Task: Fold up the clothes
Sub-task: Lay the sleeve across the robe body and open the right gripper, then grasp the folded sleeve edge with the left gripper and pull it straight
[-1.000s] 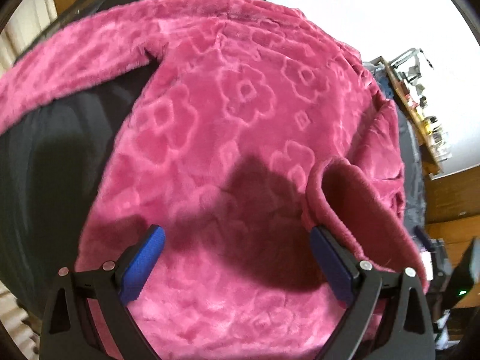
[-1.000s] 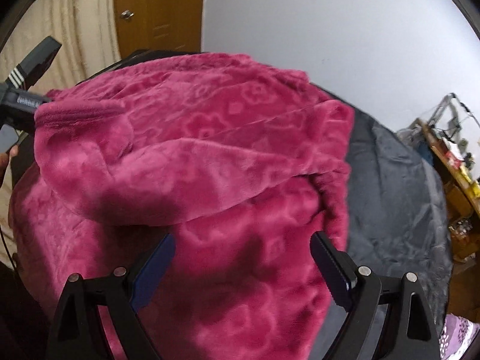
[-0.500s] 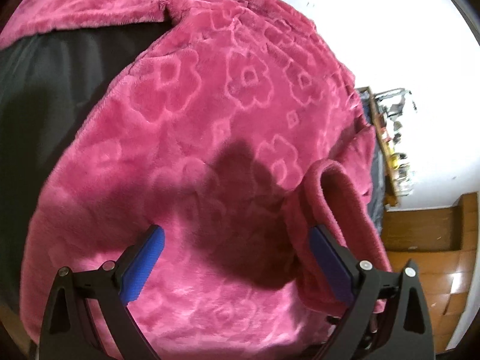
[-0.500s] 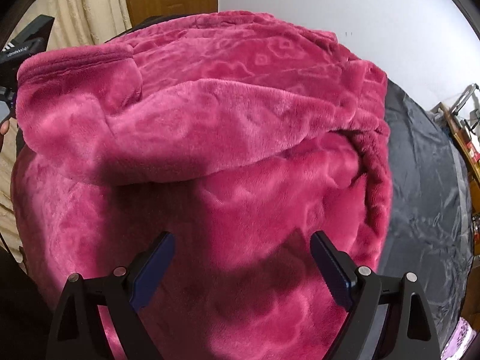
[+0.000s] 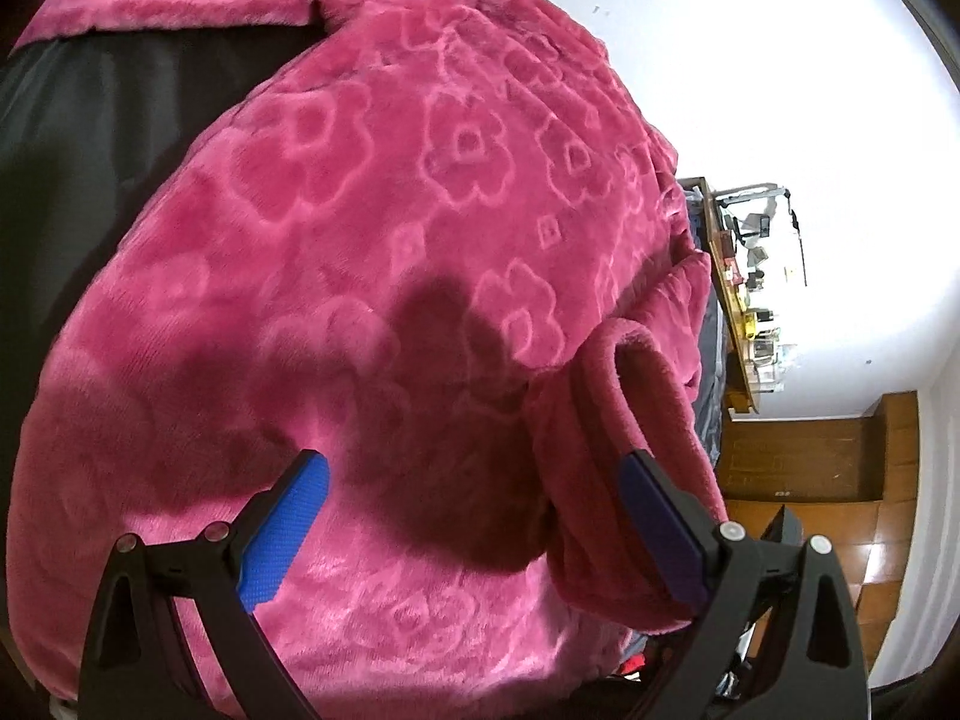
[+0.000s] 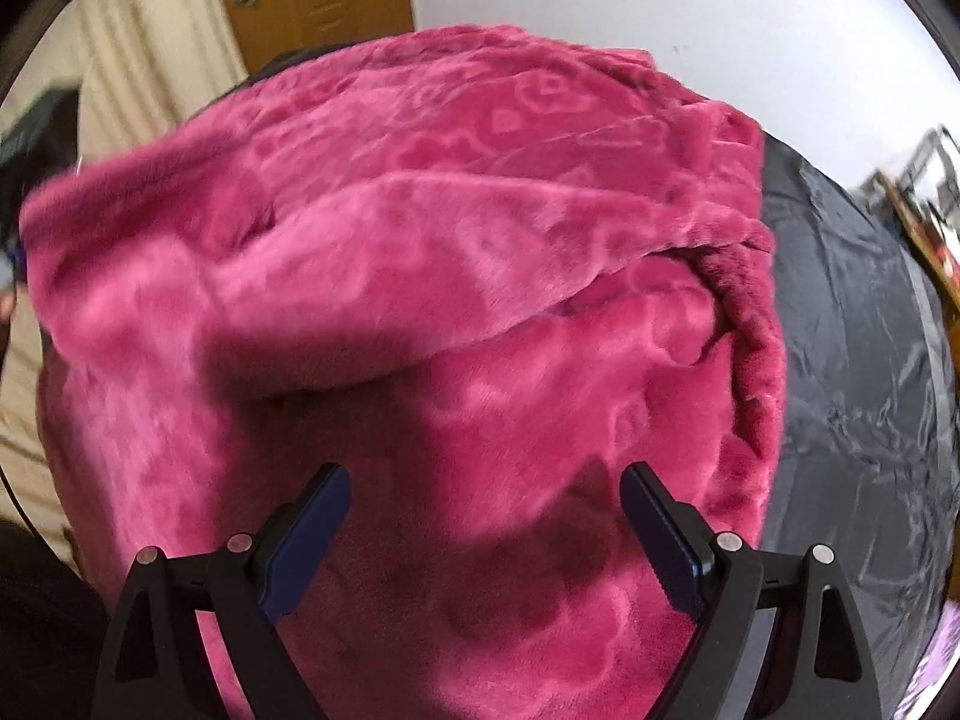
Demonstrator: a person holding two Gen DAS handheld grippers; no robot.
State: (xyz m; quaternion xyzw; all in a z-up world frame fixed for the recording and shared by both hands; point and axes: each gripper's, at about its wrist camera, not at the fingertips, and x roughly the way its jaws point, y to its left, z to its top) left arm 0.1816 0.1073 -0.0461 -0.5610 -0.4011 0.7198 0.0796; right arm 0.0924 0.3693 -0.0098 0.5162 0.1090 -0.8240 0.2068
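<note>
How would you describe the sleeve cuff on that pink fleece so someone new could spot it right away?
Start with the big pink fleece garment embossed with flowers, spread over the dark cover. Follow it to the side beside the left gripper's right finger. There the sleeve cuff stands up as a thick rolled loop with no flower pattern, unlike the flat fabric beside it.

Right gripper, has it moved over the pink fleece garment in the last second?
Yes. The right gripper has come closer and lower over the pink fleece garment; the wooden door has slid toward the view's top.

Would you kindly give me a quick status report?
Left gripper open, right gripper open. Pink fleece garment partly folded on dark sheet. Nothing obstructing.
</note>
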